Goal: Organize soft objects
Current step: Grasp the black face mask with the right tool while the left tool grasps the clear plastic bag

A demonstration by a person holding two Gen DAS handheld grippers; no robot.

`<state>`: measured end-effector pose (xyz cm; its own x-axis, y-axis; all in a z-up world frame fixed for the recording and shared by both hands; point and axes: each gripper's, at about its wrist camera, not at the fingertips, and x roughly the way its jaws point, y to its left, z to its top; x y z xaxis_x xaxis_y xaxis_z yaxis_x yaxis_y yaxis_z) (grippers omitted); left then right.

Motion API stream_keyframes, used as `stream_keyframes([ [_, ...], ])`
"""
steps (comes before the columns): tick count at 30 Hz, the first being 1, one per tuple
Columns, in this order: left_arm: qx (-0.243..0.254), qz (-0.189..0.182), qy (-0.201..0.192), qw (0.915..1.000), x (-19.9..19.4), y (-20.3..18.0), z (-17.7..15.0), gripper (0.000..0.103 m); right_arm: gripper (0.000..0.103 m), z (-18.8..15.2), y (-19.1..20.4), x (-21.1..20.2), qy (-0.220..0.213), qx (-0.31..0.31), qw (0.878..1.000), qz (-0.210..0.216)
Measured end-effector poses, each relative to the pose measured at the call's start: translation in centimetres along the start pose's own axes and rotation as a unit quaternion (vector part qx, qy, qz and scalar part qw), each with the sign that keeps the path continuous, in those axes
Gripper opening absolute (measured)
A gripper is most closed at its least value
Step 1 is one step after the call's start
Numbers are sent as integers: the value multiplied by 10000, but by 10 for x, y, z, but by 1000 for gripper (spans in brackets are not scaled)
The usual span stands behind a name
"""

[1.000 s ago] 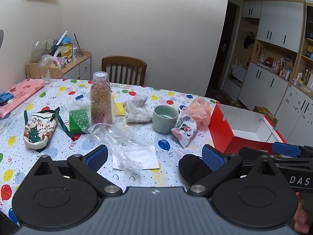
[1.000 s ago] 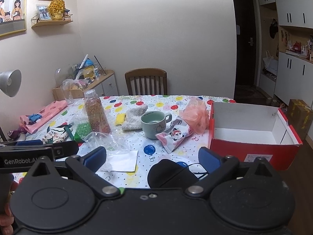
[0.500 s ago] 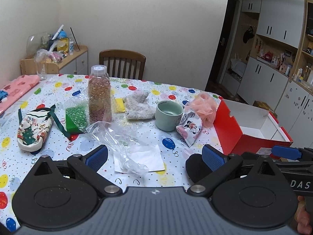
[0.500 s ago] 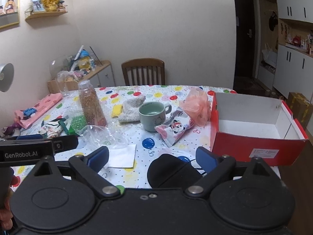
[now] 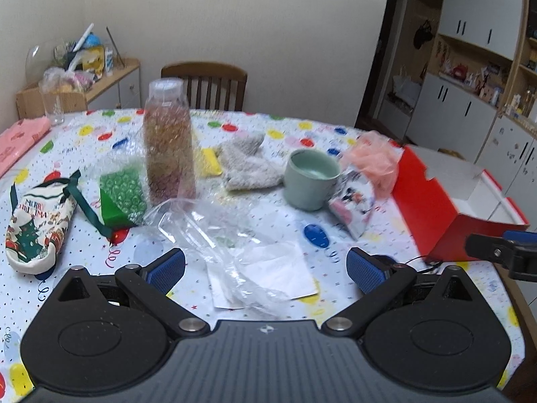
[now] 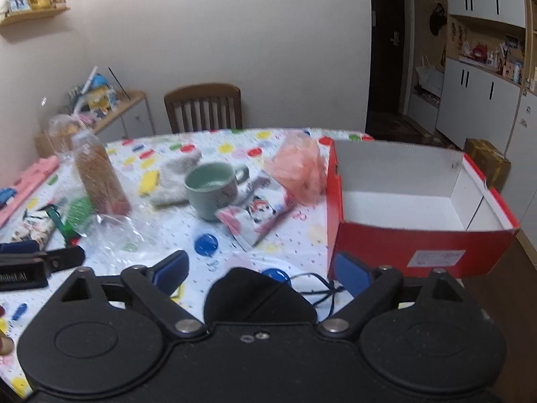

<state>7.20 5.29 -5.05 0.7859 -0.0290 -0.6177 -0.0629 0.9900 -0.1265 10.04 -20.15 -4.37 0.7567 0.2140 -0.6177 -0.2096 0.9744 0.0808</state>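
- Both grippers have come lower and closer to the table (image 5: 419, 208) than a second ago.
- Left wrist view: the left gripper (image 5: 265, 267) is wide open above the clear bag (image 5: 214, 231); the gray sock (image 5: 248, 164) lies mid-frame.
- Right wrist view: the right gripper (image 6: 260, 270) is open, its jaws just narrowing, around the black pouch (image 6: 255, 295) without squeezing it; the red box (image 6: 416, 238) sits at right.

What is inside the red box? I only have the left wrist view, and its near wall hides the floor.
Observer: Nothing. The red box has a bare white floor.
Operator: Does the mug have a handle?
Observer: Yes. The green mug has its handle on the far side, towards the pink mesh puff.
Operator: What is the dark thing by the box's near corner?
Observer: A black fabric piece with a thin cord, lying flat.
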Motion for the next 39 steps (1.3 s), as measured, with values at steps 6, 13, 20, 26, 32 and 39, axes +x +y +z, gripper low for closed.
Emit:
stream_keyframes([
  [6, 100, 273, 309, 9991, 37, 18, 0, 102, 84, -16, -1, 37, 581, -51, 9983, -48],
  [13, 201, 381, 650, 9970, 79, 31, -3, 96, 79, -33, 19, 64, 1048, -360, 9937, 139],
  [20, 95, 322, 1066, 9937, 112, 42, -6, 72, 67, -45, 38, 90, 1432, -698, 9872, 110],
  [26, 73, 164, 1340, 9908, 130, 45, -9, 58, 59, -50, 48, 100, 1492, -920, 9845, 64],
  [32, 141, -86, 1383, 9903, 133, 43, -10, 39, 47, -53, 56, 102, 1526, -1100, 9821, -51],
  [39, 80, -350, 1420, 9892, 132, 45, -10, 32, 28, -51, 52, 98, 1504, -998, 9835, -137],
])
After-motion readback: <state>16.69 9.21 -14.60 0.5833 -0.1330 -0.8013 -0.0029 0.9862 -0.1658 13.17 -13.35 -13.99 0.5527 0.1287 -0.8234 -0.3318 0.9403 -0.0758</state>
